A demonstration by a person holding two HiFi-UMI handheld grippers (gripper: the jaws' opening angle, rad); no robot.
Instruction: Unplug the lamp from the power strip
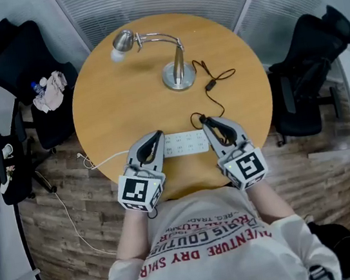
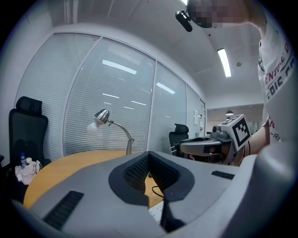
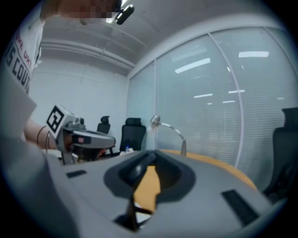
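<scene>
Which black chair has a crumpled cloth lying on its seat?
The upper-left chair in the head view, nearest the lamp; only its seat carries the cloth.

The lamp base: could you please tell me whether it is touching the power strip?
Apart. The head view shows the lamp base standing farther up the table than the power strip, with bare wood between them.

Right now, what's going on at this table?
A person at a round wooden table holds a hand-held gripper in each hand, one at each end of a white power strip. The left hand-held gripper, jaws together, sits at the strip's left end. The right hand-held gripper is at the right end, where the desk lamp's black cord arrives. Its jaws are nearly together, but whether they pinch the plug is unclear.
</scene>
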